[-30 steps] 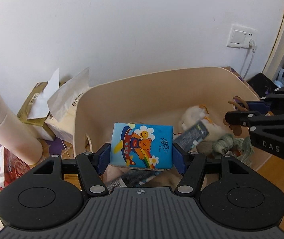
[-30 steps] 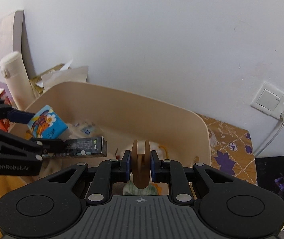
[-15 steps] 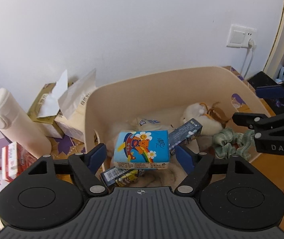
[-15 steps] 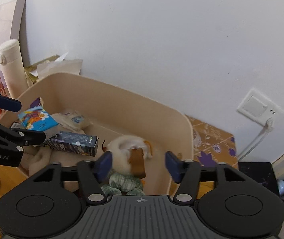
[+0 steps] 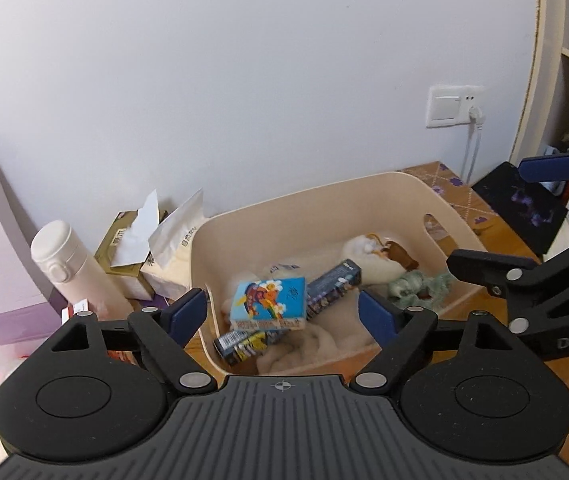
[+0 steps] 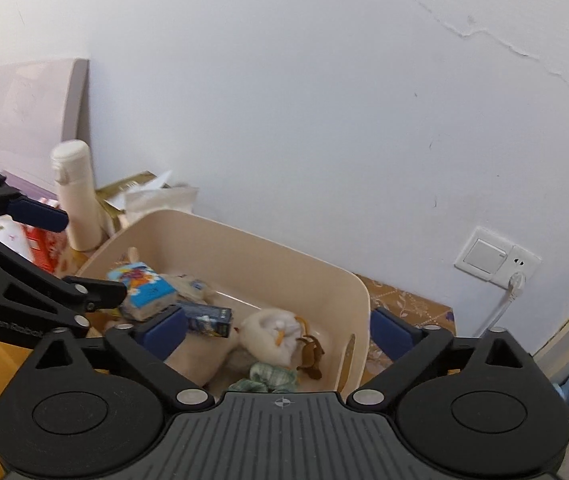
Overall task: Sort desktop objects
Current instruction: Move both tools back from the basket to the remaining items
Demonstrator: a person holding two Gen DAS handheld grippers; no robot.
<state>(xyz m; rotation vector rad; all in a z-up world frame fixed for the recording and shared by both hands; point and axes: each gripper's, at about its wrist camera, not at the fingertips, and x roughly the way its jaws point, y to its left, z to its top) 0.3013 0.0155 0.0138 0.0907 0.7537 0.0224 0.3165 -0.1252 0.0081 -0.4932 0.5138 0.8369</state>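
Bin [image 5: 404, 188] of cream plastic sits on the wooden tabletop [image 5: 524, 240] against the back edge by the white wall, and it carries the sorted things. A blue tissue pack [image 5: 269, 304] with a cartoon bear print lies tilted on top of the pile near the bin's left wall, resting on a dark printed carton [image 5: 244, 346] and beside a second dark carton [image 5: 334, 286] that leans across the middle. A cream plush toy [image 5: 368, 254] with a brown piece lies toward the bin's right wall, with a green checked cloth [image 5: 416, 286] just in front of it; pale fluffy fabric fills the bin's near corner.

The left claw [image 5: 282, 312] hangs above the bin's near rim, its jaws having just been opening and now spread wide with nothing between the blue pads (the tissue pack lies well below them). The right claw [image 6: 278, 330] hangs over the bin's right end, its jaws having just been opening too, now at full spread and empty, with the plush toy [image 6: 272, 338] lying in the bin under the gap.

At the tabletop's left back corner, outside the bin, stand a white flask [image 5: 64, 268] and an opened tissue box [image 5: 128, 248], touching each other. A wall socket [image 6: 492, 260] with a white plug sits above the tabletop's right back edge.
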